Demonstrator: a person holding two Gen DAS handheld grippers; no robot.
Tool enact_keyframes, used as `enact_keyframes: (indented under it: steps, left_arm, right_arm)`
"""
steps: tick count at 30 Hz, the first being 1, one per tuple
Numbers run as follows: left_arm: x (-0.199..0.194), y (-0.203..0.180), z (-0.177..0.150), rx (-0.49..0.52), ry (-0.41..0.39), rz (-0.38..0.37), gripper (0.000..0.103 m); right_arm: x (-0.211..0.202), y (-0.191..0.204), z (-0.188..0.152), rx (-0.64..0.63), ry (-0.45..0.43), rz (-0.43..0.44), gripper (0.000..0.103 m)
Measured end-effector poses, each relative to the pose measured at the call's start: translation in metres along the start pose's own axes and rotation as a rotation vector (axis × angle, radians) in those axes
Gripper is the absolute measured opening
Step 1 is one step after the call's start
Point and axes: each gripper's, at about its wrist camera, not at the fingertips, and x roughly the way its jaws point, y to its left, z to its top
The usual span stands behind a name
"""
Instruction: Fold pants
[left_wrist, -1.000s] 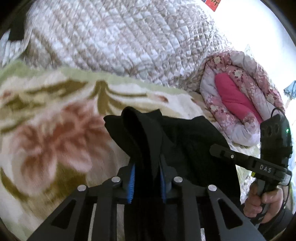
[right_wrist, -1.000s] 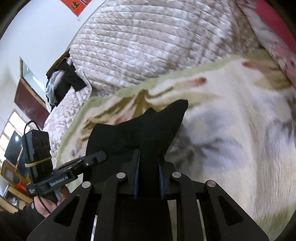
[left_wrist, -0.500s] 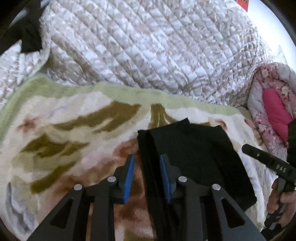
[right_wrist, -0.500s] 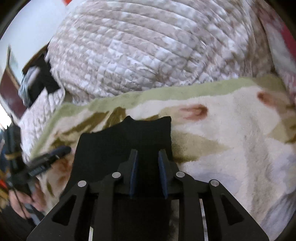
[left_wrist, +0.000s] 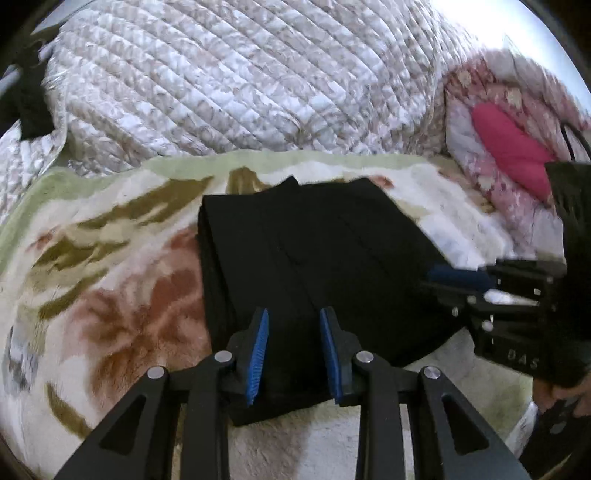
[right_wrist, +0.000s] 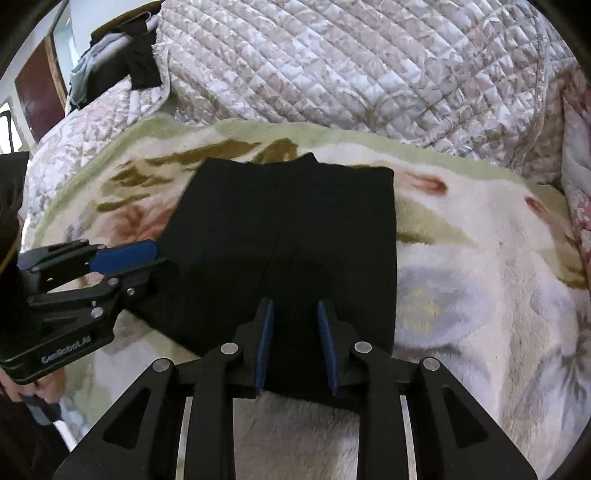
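Note:
The black pants (left_wrist: 314, 258) lie folded into a flat rectangle on the floral fleece blanket (left_wrist: 122, 295); they also show in the right wrist view (right_wrist: 291, 229). My left gripper (left_wrist: 293, 321) is open, its blue pads apart over the near edge of the pants, holding nothing. My right gripper (right_wrist: 295, 314) is open over the near edge of the pants, empty. The right gripper shows in the left wrist view (left_wrist: 465, 280) at the pants' right edge. The left gripper shows in the right wrist view (right_wrist: 122, 258) at their left edge.
A quilted beige bedspread (left_wrist: 240, 81) is heaped behind the blanket. A pink floral quilt with a magenta lining (left_wrist: 509, 147) lies at the right. Dark clothes (right_wrist: 136, 62) hang at the far left. The blanket (right_wrist: 480, 277) extends to the right of the pants.
Both grippers held the lifted pants a second ago. They laid the fold down, opened and drew back towards me. The pants now lie flat.

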Motion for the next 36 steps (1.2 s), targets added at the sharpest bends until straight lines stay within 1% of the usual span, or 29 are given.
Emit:
enact_keyframes:
  steps: [1, 2, 3, 4, 7, 9, 11, 15, 18, 21, 23, 25, 27, 29, 36]
  left_arm:
    - [-0.005, 0.001, -0.001, -0.015, -0.006, 0.004, 0.031]
    - [-0.009, 0.001, -0.004, -0.019, -0.011, 0.012, 0.031]
    - [-0.013, 0.0, -0.006, -0.02, -0.014, 0.023, 0.031]
    - [-0.017, 0.0, -0.01, -0.02, -0.017, 0.036, 0.032]
    - [-0.027, 0.003, -0.022, -0.055, -0.014, 0.044, 0.036]
    - [-0.03, 0.005, -0.028, -0.081, -0.007, 0.045, 0.037]
    - [-0.031, 0.006, -0.033, -0.087, -0.005, 0.054, 0.038]
    - [-0.027, 0.004, -0.04, -0.087, 0.016, 0.066, 0.038]
    - [-0.023, 0.001, -0.046, -0.095, 0.033, 0.069, 0.038]
    - [-0.014, -0.005, -0.054, -0.066, 0.067, 0.062, 0.038]
    - [-0.011, -0.009, -0.057, -0.048, 0.065, 0.079, 0.039]
    - [-0.011, -0.009, -0.056, -0.049, 0.066, 0.074, 0.041]
    - [-0.01, -0.007, -0.056, -0.061, 0.067, 0.068, 0.043]
    - [-0.01, -0.009, -0.058, -0.046, 0.063, 0.076, 0.045]
    - [-0.008, -0.01, -0.058, -0.039, 0.063, 0.081, 0.048]
  right_arm:
    - [-0.006, 0.0, -0.001, 0.013, -0.014, 0.005, 0.029]
    - [-0.012, 0.0, -0.003, 0.026, -0.023, 0.004, 0.037]
    - [-0.017, 0.002, -0.005, 0.033, -0.032, 0.008, 0.043]
    - [-0.022, 0.006, -0.008, 0.035, -0.044, 0.012, 0.052]
    - [-0.031, 0.016, -0.017, 0.031, -0.068, 0.002, 0.053]
    - [-0.035, 0.022, -0.027, 0.034, -0.074, -0.016, 0.053]
    - [-0.035, 0.026, -0.032, 0.031, -0.076, -0.028, 0.053]
    - [-0.032, 0.026, -0.037, 0.016, -0.053, -0.051, 0.053]
    - [-0.028, 0.022, -0.041, 0.037, -0.025, -0.066, 0.053]
    - [-0.018, 0.019, -0.048, 0.058, 0.036, -0.06, 0.053]
    - [-0.01, 0.018, -0.052, 0.056, 0.072, -0.067, 0.053]
    - [-0.01, 0.02, -0.052, 0.036, 0.067, -0.074, 0.053]
    - [-0.01, 0.02, -0.052, 0.043, 0.066, -0.071, 0.054]
    - [-0.01, 0.021, -0.053, 0.046, 0.065, -0.068, 0.055]
    - [-0.009, 0.021, -0.053, 0.032, 0.059, -0.071, 0.058]
